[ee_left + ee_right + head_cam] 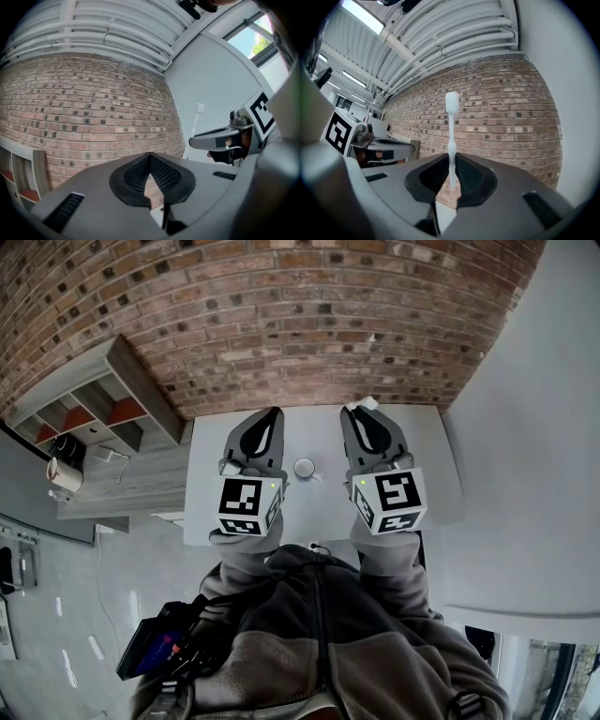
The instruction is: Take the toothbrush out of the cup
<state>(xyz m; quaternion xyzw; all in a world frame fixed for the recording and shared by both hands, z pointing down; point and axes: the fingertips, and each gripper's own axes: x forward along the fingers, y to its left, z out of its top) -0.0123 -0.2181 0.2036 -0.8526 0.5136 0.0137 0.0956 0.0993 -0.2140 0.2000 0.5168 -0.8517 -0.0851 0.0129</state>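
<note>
My right gripper (357, 412) is shut on a white toothbrush (451, 136), which stands upright out of the jaws with its bristle head on top. That bristle head (365, 404) shows past the jaw tips in the head view. The toothbrush (196, 123) also rises from the right gripper (220, 140) in the left gripper view. A small white cup (305, 468) stands on the white table (431, 442) between the two grippers, below them. My left gripper (272, 414) is shut with nothing in it (150, 176), held level beside the right one.
A brick wall (309, 324) runs behind the table. A wooden shelf unit (103, 404) stands to the left, and a white wall (534, 427) closes the right side. The person's grey fleece (319, 634) fills the near edge.
</note>
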